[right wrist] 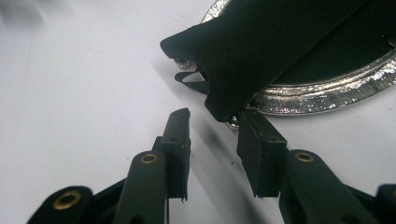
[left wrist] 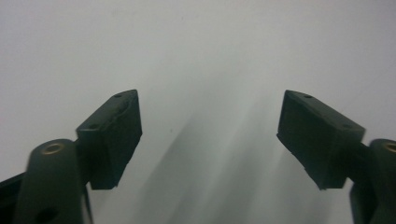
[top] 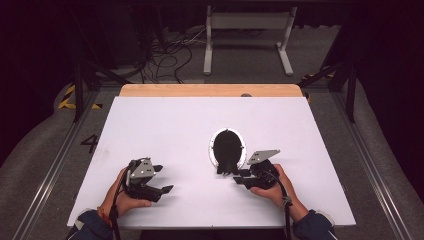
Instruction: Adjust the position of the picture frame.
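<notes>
Nearby, right gripper (right wrist: 212, 140) jaws apart, empty.

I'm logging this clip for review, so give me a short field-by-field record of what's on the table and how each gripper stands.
surface: white table top
object: silver oval plate with a black folded piece lying on it, one end past the near rim
left gripper: open, nothing between its jaws, apart from the plate
right gripper: jaws parted, just short of the black piece's overhanging end, no grip
hands: one on each gripper, at the near edge
</notes>
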The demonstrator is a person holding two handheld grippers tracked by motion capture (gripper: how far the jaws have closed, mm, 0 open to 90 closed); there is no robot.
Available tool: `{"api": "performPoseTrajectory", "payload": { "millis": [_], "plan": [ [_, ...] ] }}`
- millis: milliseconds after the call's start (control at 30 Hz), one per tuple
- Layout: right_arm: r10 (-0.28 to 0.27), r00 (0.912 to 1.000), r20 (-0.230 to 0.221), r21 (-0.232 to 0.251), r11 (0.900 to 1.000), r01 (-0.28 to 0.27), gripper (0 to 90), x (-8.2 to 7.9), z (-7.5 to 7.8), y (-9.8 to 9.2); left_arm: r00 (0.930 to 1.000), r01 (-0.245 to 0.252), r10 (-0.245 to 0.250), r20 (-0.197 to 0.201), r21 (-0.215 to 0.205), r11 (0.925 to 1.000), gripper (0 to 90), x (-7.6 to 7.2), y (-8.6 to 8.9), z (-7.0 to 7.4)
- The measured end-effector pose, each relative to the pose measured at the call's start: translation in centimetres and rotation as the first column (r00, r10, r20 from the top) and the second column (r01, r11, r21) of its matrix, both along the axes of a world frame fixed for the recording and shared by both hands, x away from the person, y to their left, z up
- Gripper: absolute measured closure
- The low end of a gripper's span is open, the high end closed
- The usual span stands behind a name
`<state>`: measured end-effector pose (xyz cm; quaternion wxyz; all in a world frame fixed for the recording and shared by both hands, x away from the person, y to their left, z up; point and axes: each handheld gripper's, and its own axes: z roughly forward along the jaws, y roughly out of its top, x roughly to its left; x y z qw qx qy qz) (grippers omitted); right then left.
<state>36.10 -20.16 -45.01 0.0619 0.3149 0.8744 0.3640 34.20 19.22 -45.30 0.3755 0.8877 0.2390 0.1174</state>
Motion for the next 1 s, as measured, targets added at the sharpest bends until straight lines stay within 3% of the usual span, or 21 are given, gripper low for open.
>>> {"api": "performPoseTrajectory", "payload": {
  "millis": [67, 100, 233, 533, 700, 867, 1000],
  "plan": [
    [0.003, 1.0000, -0.001, 0.009, 1.000, -0.003, 64.7, 0.0, 0.0, 0.0, 0.9999, -0.011, 0.011, -0.002, -0.006, 0.9999, 19.0, 0.0, 0.2, 0.0],
    [0.005, 1.0000, -0.003, 0.019, 1.000, -0.005, 64.8, 0.1, 0.0, 0.0, 0.9990, -0.044, 0.044, -0.005, -0.028, 0.9986, 14.3, 0.0, 0.4, 0.0],
    [-0.001, 0.9999, -0.014, 0.047, 0.999, 0.002, 64.3, 0.2, 0.0, -0.1, 0.9978, -0.067, 0.067, 0.000, -0.050, 0.9965, 11.7, 0.1, 0.5, 0.1],
    [-0.029, 0.9978, -0.059, 0.134, 0.990, 0.037, 61.6, 0.5, 0.0, -0.2, 0.9994, -0.034, 0.034, 0.009, -0.012, 0.9993, 11.3, -0.2, -0.4, -0.1],
    [-0.038, 0.9971, -0.066, 0.153, 0.987, 0.048, 60.4, 0.7, -0.1, -0.2, 0.9995, -0.033, 0.033, 0.000, 0.012, 0.9994, 11.3, -0.2, -1.0, -0.4],
    [-0.051, 0.9952, -0.083, 0.177, 0.982, 0.065, 59.5, 1.0, -0.3, -0.3, 0.9990, -0.043, 0.043, 0.014, 0.030, 0.9986, 13.0, -0.2, -1.1, -0.5],
    [-0.049, 0.9891, -0.139, 0.229, 0.970, 0.080, 59.0, 1.5, -0.5, -0.7, 0.9991, -0.039, 0.039, 0.018, 0.029, 0.9988, 13.0, -0.2, -1.1, -0.5]
  ]
}}
